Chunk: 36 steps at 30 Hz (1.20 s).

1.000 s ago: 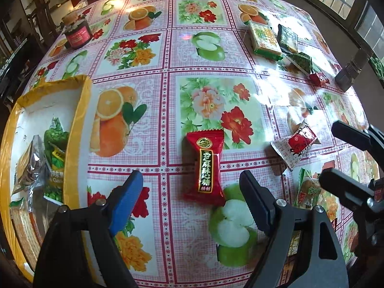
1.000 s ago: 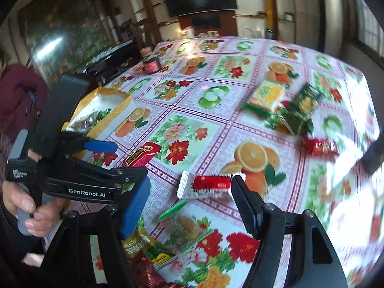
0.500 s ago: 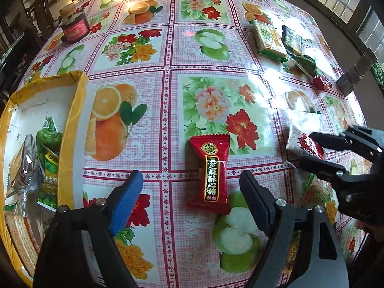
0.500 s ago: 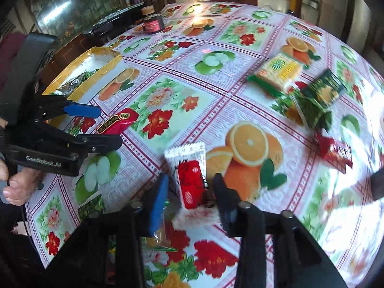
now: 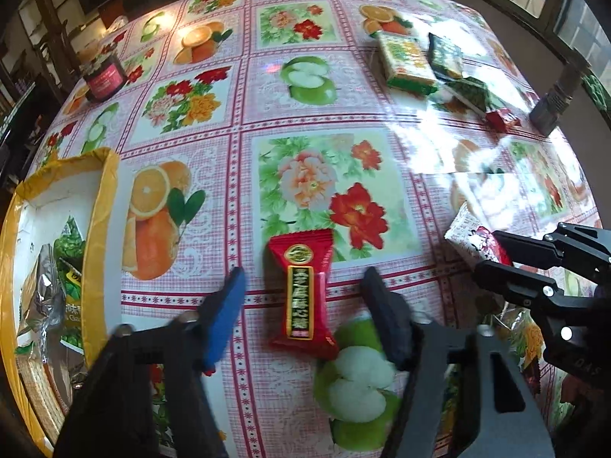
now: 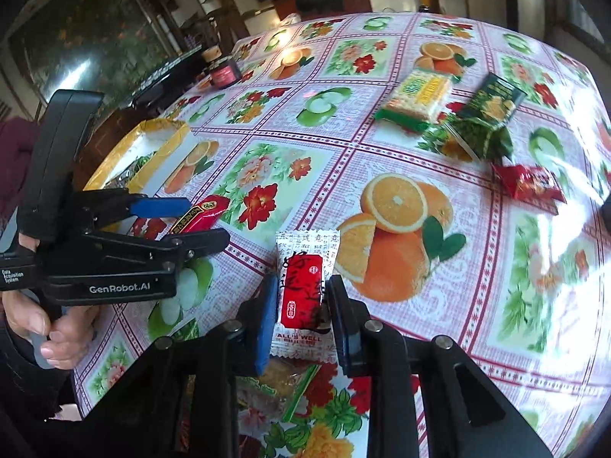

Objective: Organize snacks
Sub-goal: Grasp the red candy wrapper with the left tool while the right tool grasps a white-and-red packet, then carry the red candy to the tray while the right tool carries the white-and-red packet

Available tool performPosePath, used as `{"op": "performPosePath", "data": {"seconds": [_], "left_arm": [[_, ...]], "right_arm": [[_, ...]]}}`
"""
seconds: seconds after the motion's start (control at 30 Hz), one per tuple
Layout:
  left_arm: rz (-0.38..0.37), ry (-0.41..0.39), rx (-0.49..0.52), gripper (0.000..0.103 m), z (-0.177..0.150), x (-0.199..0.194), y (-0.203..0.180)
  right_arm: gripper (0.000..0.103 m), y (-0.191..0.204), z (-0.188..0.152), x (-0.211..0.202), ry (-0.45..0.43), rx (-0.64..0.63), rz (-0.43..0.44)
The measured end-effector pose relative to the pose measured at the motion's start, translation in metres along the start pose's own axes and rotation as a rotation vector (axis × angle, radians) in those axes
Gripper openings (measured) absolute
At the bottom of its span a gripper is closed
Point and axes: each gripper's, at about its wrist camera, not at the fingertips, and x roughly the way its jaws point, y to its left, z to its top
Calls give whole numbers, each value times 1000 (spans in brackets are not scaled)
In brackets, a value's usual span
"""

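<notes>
My left gripper (image 5: pixel 301 290) is open, its fingers straddling a long red candy packet (image 5: pixel 303 290) that lies flat on the flowered tablecloth; the gripper also shows in the right wrist view (image 6: pixel 198 221). My right gripper (image 6: pixel 301 305) is shut on a white-and-red snack packet (image 6: pixel 303 297) and holds it just above the table; it also shows in the left wrist view (image 5: pixel 492 252). A yellow-rimmed box (image 5: pixel 103 206) with several snacks inside stands at the left.
Loose snacks lie at the far right: a green-and-yellow cracker pack (image 5: pixel 404 61), dark green packets (image 5: pixel 445 55), a small red packet (image 5: pixel 502 119). A dark jar (image 5: pixel 103 76) stands far left. More packets (image 6: pixel 282 385) lie under my right gripper. A grey block (image 5: pixel 553 103) sits at the table's right edge.
My right gripper closed on the white-and-red packet and lifted it. My left gripper moved forward so the red candy packet now lies between its open fingers.
</notes>
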Motion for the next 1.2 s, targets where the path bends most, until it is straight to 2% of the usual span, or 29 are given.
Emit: {"op": "performPosePath", "data": {"seconds": [0.03, 0.07, 0.2, 0.33, 0.47, 0.57, 0.83, 1.2], "left_arm": [[-3, -1, 11, 30, -1, -2, -4], [1, 0, 14, 21, -1, -3, -6], [-24, -3, 0, 20, -7, -10, -3], [-81, -44, -49, 20, -18, -31, 13], [-77, -89, -88, 20, -28, -56, 27], [-47, -124, -117, 20, -37, -75, 37], [110, -189, -165, 20, -60, -110, 65], [151, -196, -226, 20, -85, -121, 98]], "right_arm": [[26, -1, -1, -2, -11, 11, -1], [26, -2, -4, -5, -23, 29, 6], [26, -2, -10, -19, -71, 66, 14], [26, 2, -12, -37, -136, 94, 22], [26, 19, -12, -55, -195, 84, 34], [26, 35, -10, -59, -216, 67, 63], [26, 85, -7, -49, -203, -19, 125], [26, 128, -1, -36, -184, -89, 168]]}}
